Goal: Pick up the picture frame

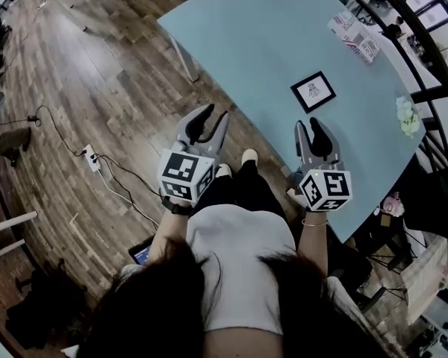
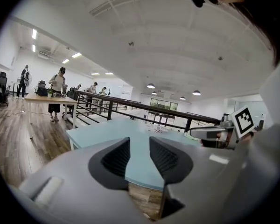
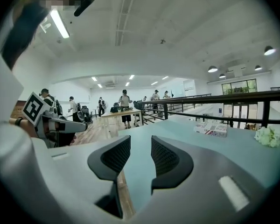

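A small black picture frame with a white mat lies flat on the pale blue table, a little beyond the near edge. My right gripper is held just short of the table's edge, in line with the frame, its jaws open with nothing between them. My left gripper hovers over the floor beside the table's near-left edge, also open and empty. In the left gripper view the left gripper looks across the tabletop; the right gripper faces the table too. The frame itself does not show in either gripper view.
A patterned box and a white flower bunch lie on the table's far side, by a black railing. The box and flowers show in the right gripper view. Cables and a power strip lie on the wooden floor.
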